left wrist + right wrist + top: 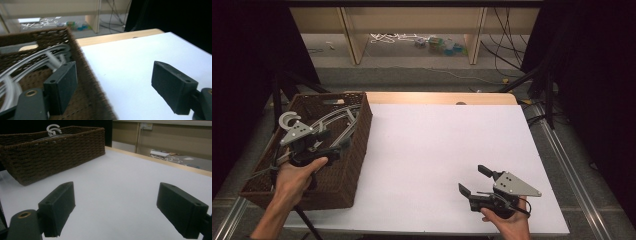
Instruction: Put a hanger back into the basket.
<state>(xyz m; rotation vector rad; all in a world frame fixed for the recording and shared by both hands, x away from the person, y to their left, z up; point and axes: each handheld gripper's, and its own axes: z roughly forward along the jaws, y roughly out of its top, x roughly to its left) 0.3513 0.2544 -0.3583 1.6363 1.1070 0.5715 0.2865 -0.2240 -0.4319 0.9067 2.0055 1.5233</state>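
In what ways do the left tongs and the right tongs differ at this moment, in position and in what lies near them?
The left tongs hover over the brown wicker basket, straddling its right wall; the right tongs are above the bare white table. White hangers lie just beyond the left tongs, whereas nothing lies between the jaws of the right tongs. Both tongs are open and hold nothing.

left tool (329,142): black body, grey three-cornered plate with holes, brass-ringed screw hole | right tool (473,181): black blocky jaws, grey plate, thin black cable | forearms bare
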